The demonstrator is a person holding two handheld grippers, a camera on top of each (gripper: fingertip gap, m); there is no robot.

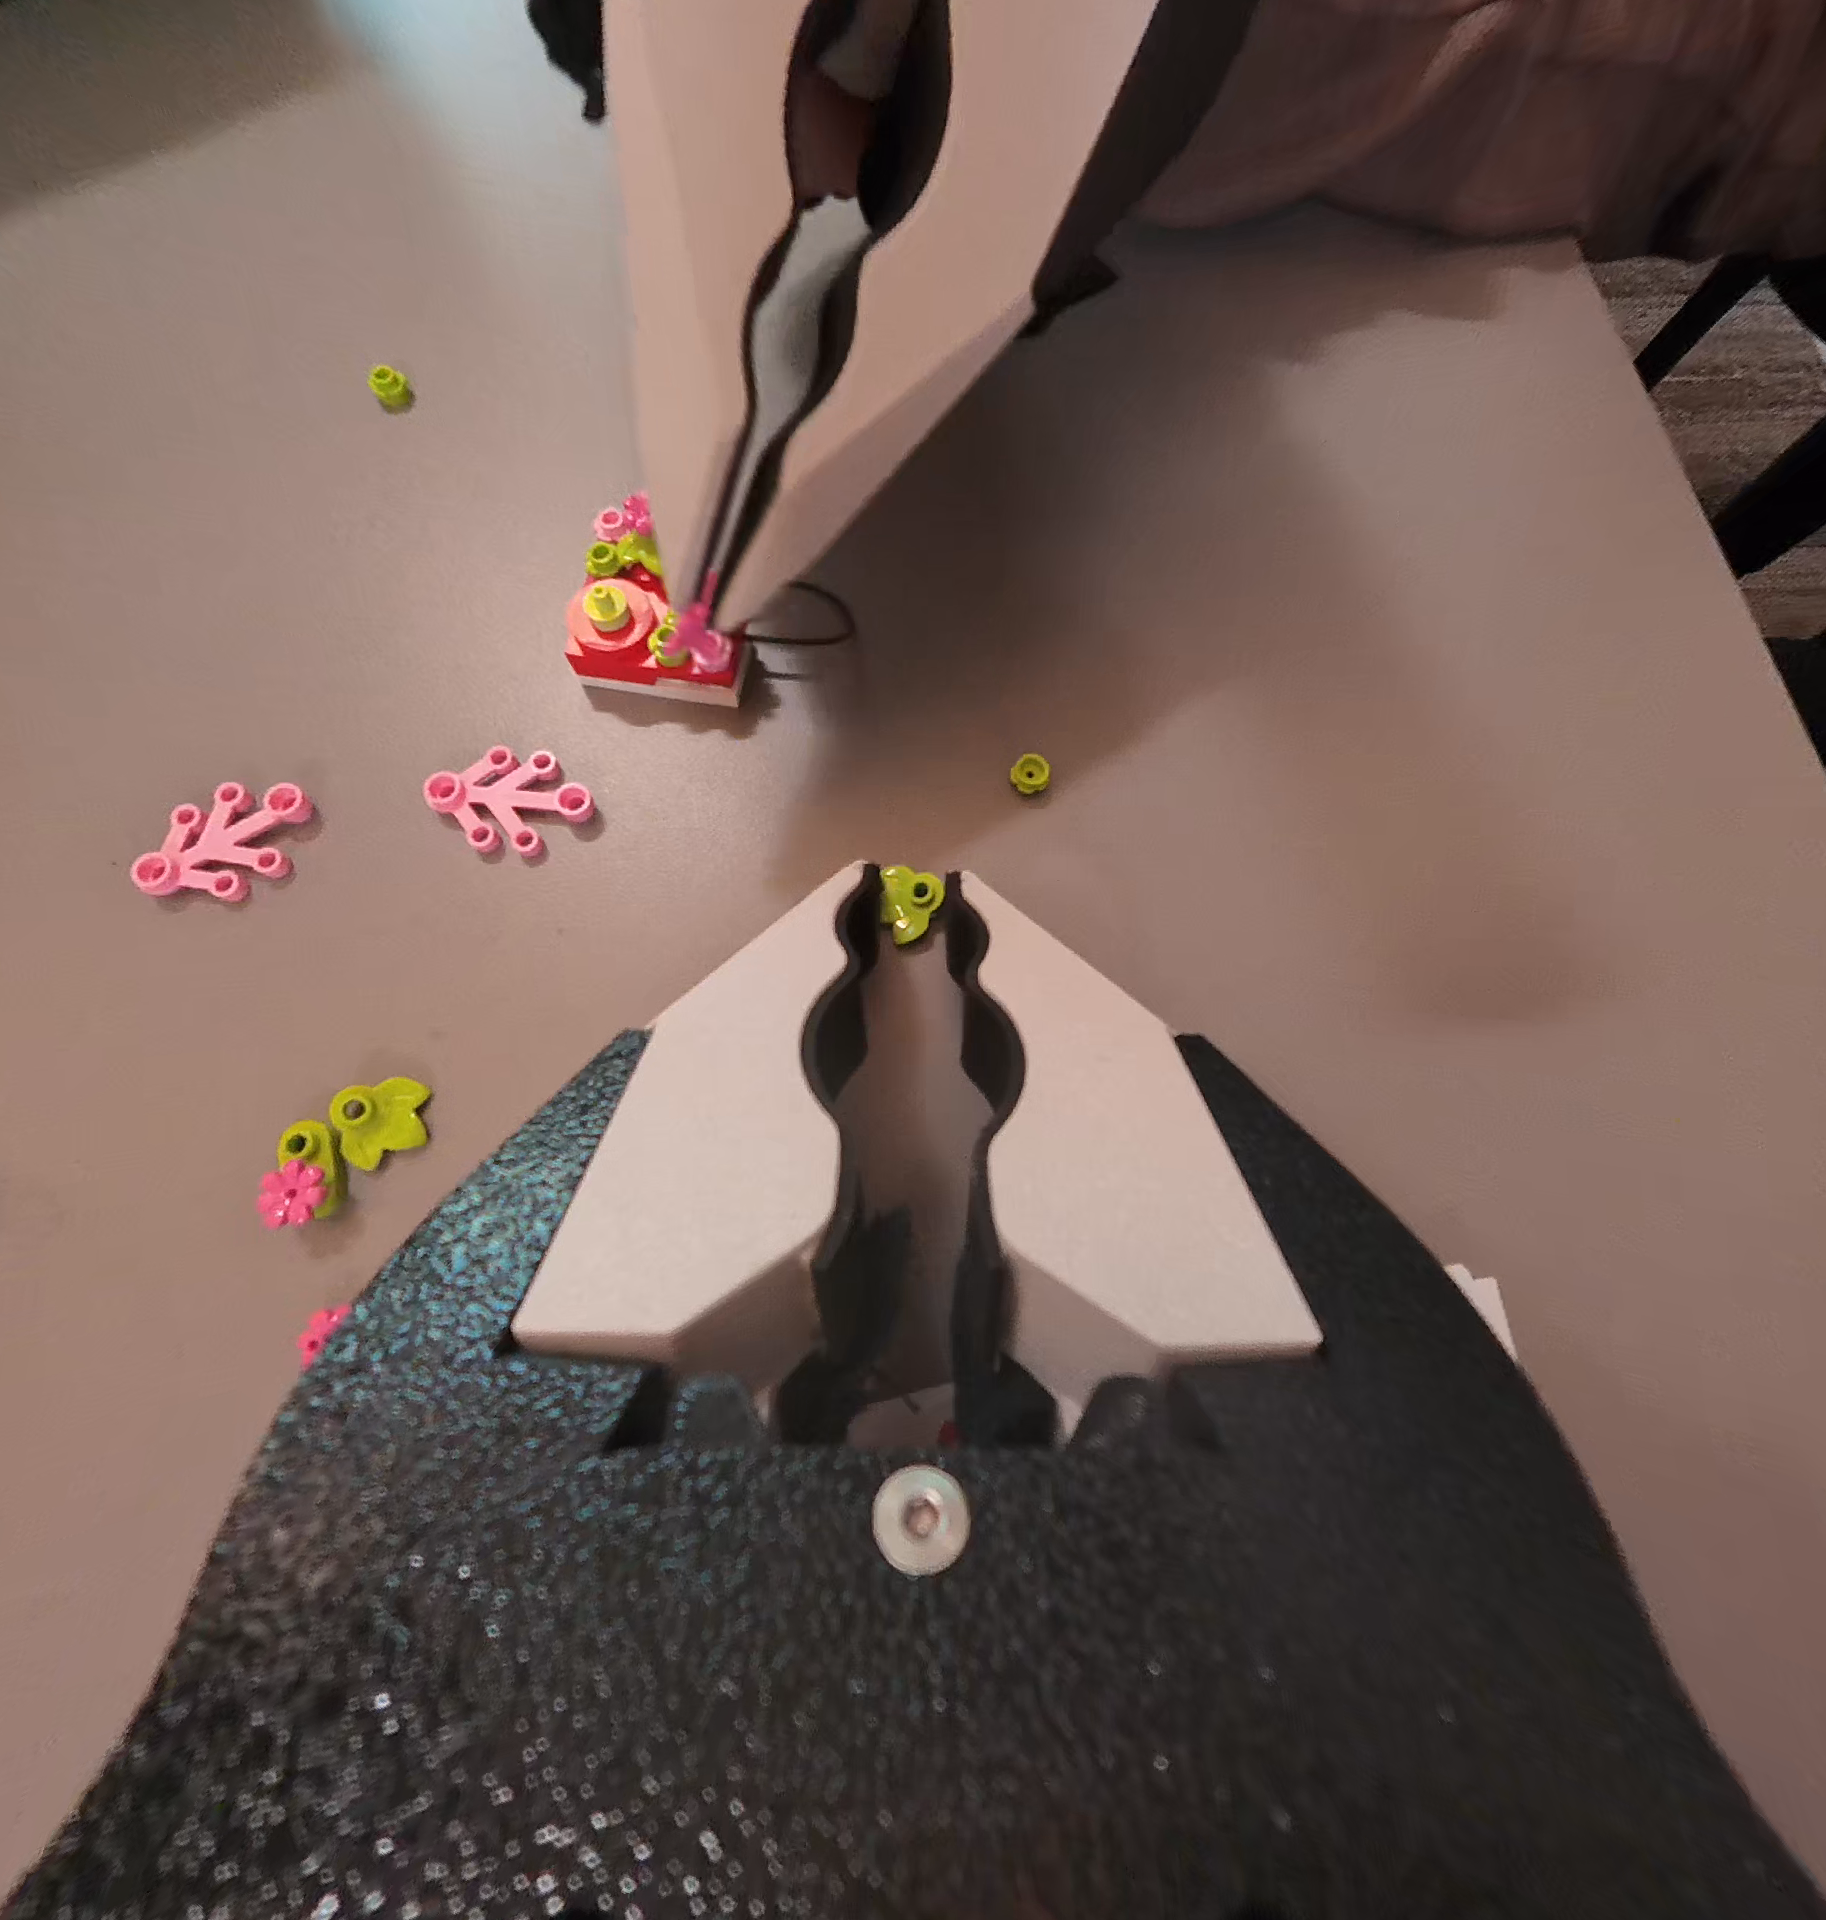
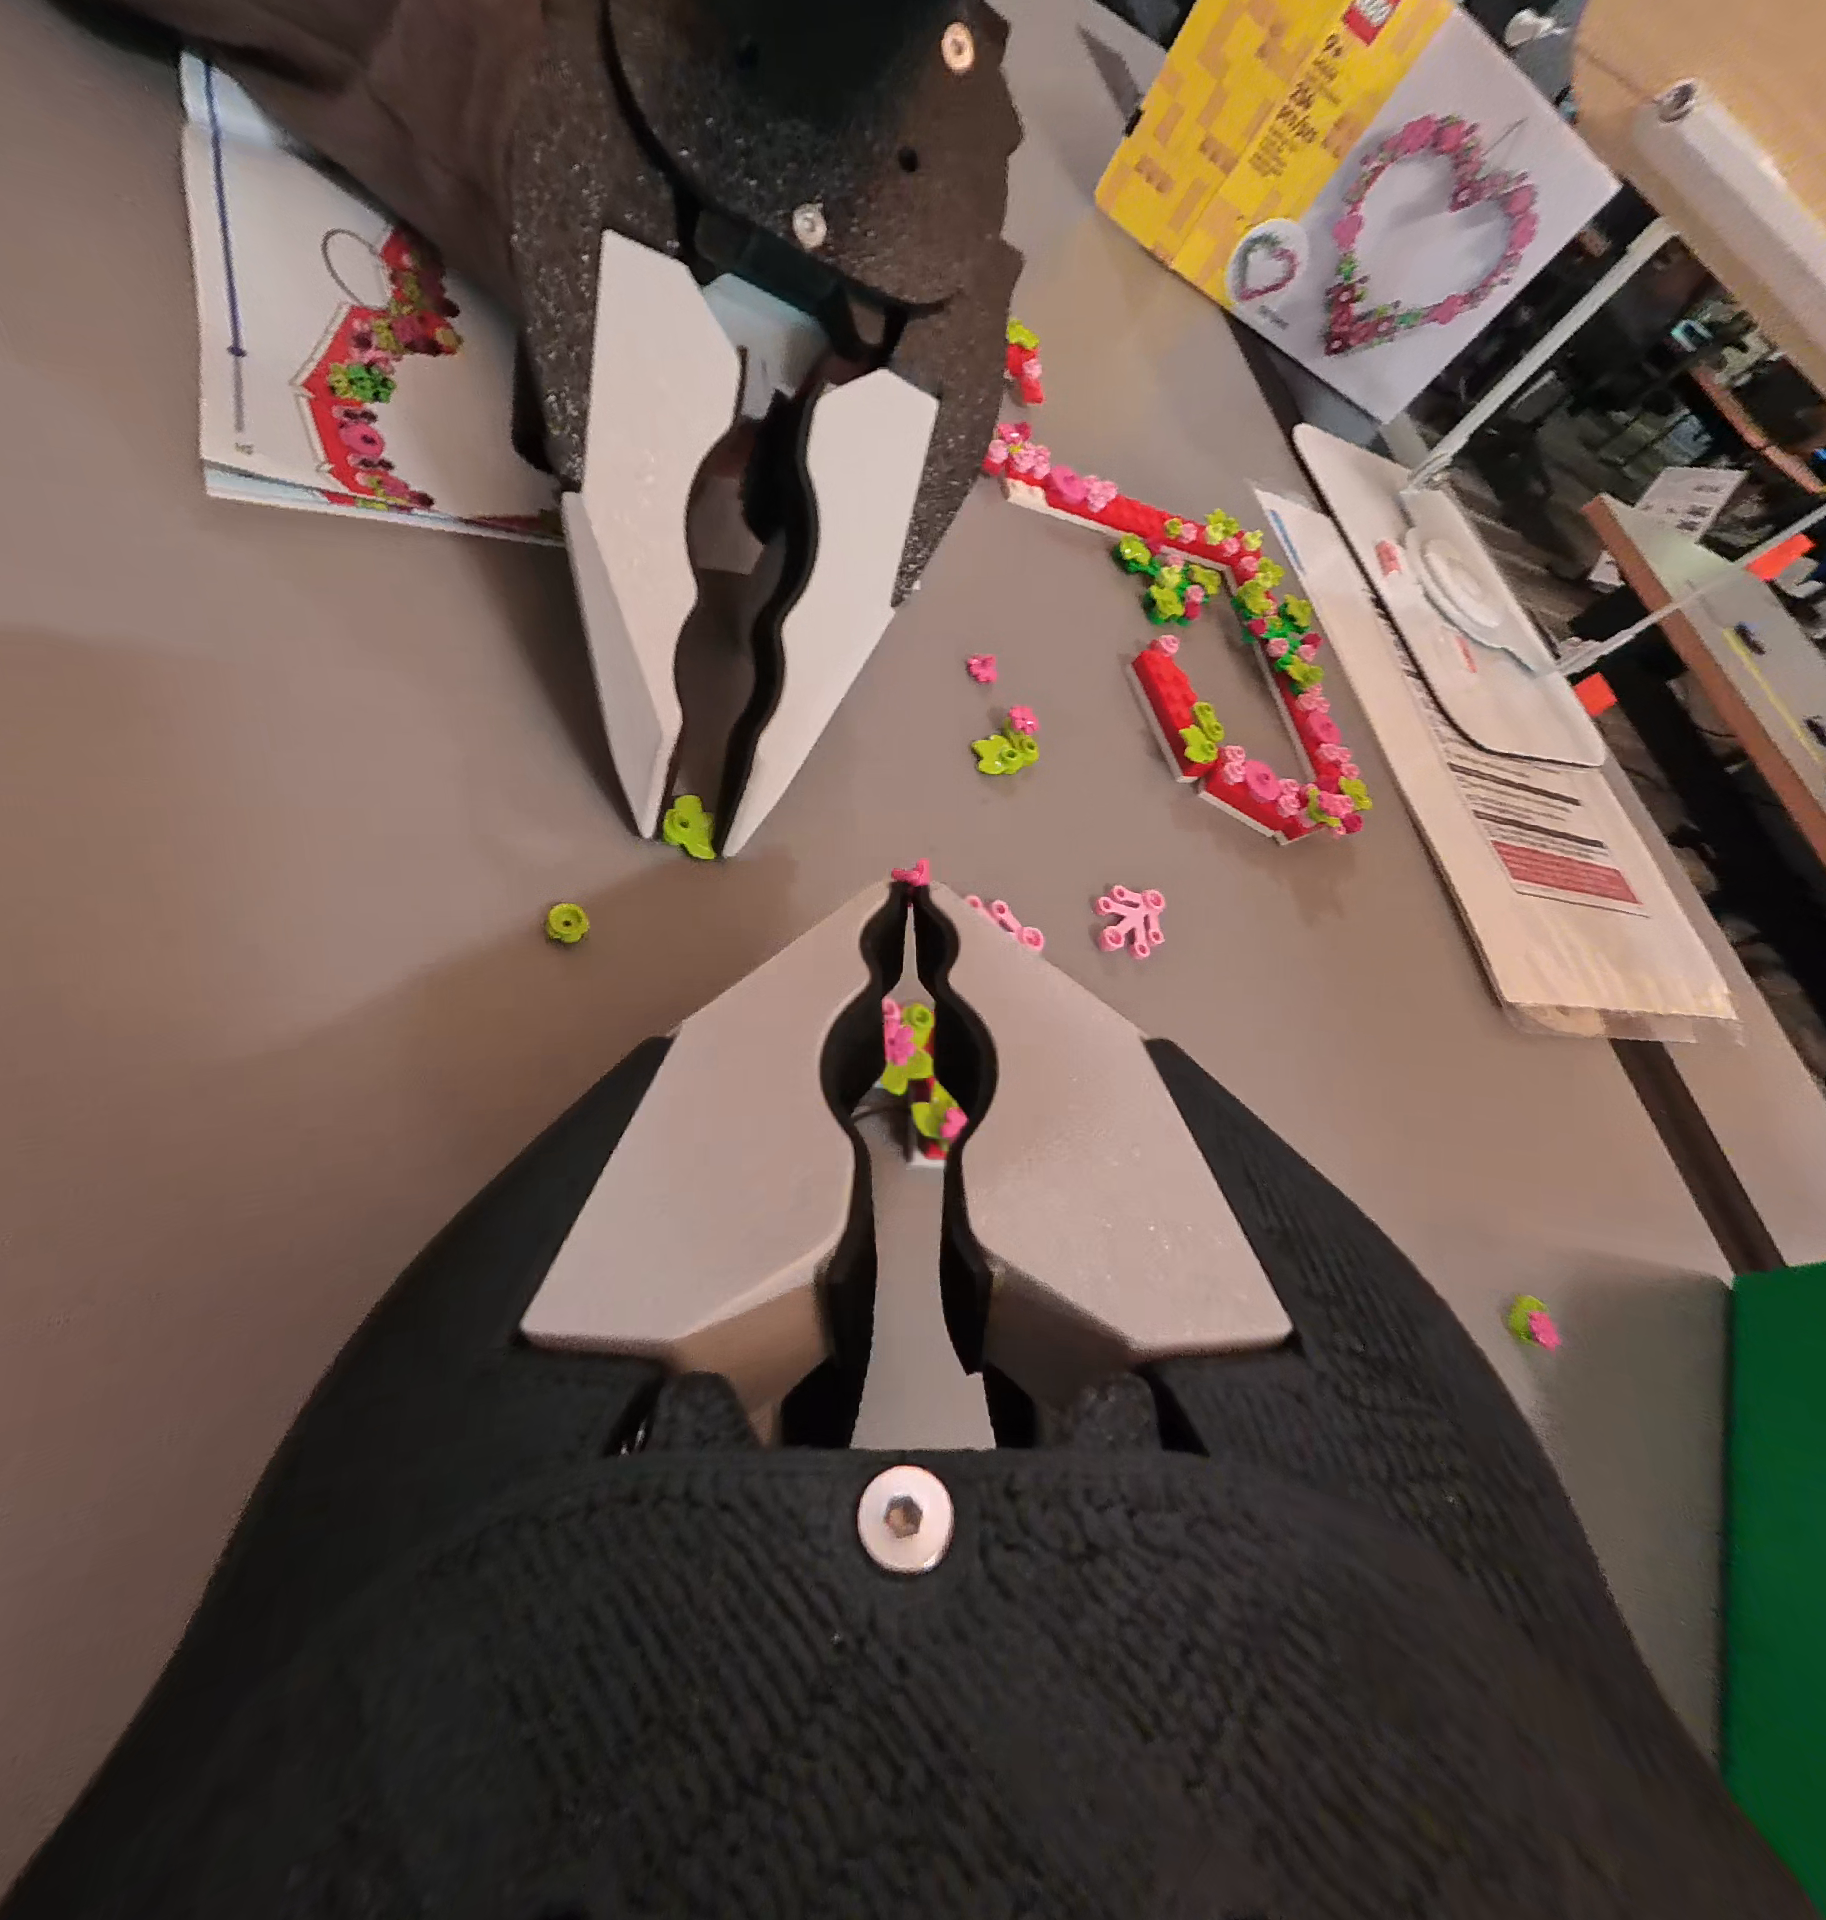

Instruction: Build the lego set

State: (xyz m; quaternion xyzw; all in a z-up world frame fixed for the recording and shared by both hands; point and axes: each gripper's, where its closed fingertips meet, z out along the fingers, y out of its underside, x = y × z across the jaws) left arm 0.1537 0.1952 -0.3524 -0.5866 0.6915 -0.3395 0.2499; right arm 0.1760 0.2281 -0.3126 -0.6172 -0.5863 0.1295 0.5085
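**Both tools held small pieces over the counter**

Nearest the left wrist camera, the left tool (image 1: pixel 911 891) had its tips down near the grey counter (image 1: pixel 1304 727) with a lime leaf (image 1: pixel 911 906) between them; the jaws stood narrowly apart and pinched the leaf. The right wrist view showed the same leaf (image 2: pixel 689 823) at that tool's tips (image 2: pixel 693 831), low over the counter (image 2: pixel 265 1039).

The right tool (image 2: pixel 911 883) was closed on a pink flower (image 2: pixel 910 873). In the left wrist view its tips (image 1: pixel 703 623) met a small red and white build (image 1: pixel 660 649), pressing the flower (image 1: pixel 696 629) onto its near corner. The build already carried a round pink piece with a lime stud, lime leaves and pink flowers.

Loose pieces lay around: two pink branches (image 1: pixel 221 840) (image 1: pixel 509 800) left of the left tool, lime studs (image 1: pixel 1029 773) (image 1: pixel 389 384) apart from the build, and a cluster of lime leaves with a pink flower (image 1: pixel 343 1143) near the left tool's body.

Farther off in the right wrist view lay a partly built red heart frame (image 2: pixel 1241 665) covered in flowers and leaves, an open booklet (image 2: pixel 348 395) behind the left tool, a yellow box (image 2: pixel 1324 177) and a green sheet (image 2: pixel 1802 1558) at the right edge.
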